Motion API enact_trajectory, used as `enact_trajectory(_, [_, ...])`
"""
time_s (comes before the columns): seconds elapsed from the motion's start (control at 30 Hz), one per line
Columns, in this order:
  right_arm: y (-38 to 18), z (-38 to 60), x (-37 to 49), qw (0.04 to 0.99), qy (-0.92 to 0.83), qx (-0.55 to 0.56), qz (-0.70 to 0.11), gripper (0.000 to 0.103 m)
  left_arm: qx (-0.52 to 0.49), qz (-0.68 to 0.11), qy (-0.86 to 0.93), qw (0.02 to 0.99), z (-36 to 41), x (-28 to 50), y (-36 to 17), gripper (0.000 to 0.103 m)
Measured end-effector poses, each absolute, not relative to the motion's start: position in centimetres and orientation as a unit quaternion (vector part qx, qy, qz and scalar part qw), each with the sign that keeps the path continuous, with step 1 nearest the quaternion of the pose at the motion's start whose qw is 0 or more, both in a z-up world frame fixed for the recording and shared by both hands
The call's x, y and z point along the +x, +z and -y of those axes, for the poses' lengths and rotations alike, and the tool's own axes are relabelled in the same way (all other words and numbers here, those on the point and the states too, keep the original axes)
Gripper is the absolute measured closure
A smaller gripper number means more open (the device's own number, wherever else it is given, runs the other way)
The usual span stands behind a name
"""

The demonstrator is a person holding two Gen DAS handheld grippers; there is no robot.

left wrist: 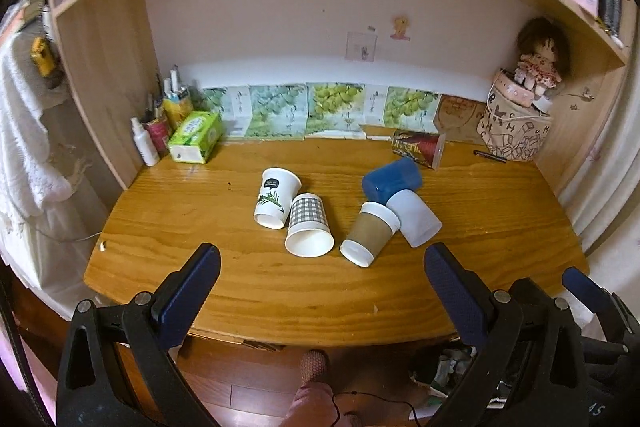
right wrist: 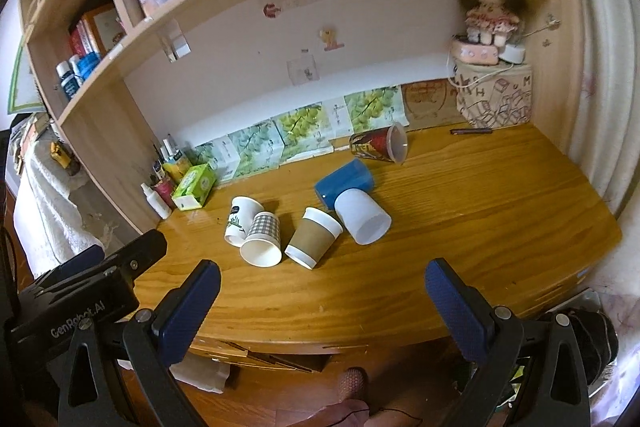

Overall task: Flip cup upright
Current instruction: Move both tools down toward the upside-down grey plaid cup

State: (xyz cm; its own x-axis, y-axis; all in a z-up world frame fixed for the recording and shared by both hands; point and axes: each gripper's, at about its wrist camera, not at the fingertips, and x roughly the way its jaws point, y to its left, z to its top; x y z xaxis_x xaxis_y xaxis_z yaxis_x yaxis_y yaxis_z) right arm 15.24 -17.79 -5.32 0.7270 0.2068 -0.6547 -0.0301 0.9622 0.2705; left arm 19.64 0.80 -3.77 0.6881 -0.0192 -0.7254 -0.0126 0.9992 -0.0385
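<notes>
Six cups lay on their sides on the wooden desk [left wrist: 280,291], none yet upright. Nearest its front edge were the checked paper cup [left wrist: 309,227] and the brown-sleeved paper cup with a white lid end [left wrist: 370,233]. The white leaf-printed cup [left wrist: 276,197] touched the checked one. The blue plastic cup [left wrist: 394,178] and the frosted white plastic cup [left wrist: 414,217] lay just behind, and the red printed cup [left wrist: 418,147] lay near the back edge.

The left gripper [left wrist: 320,267] and the right gripper [right wrist: 322,285] both hung over the front edge with jaws wide and empty. A sound grasp would probably close across a cup's mid-wall gently, since paper crushes, then rotate it onto its base clear of its neighbours.

Only the right wrist view showed the red cup's open mouth [right wrist: 398,143], and the left gripper's body.
</notes>
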Motion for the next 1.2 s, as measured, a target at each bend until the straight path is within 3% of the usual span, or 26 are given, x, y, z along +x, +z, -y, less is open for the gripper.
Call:
enact_trajectory(0.57, [-8.0,13.8,26.2,0.876,0.073,0.138,-0.456,0.000,-0.104,-0.535,-0.056,0.837,-4.9,30.8,-9.0,0.002])
enact_trajectory(1.2, [-15.2,13.6,34.2,0.781,0.031,0.220,-0.584,0.000,-0.138,-0.677,-0.054,0.721,-8.0,39.5,-18.8,0.002])
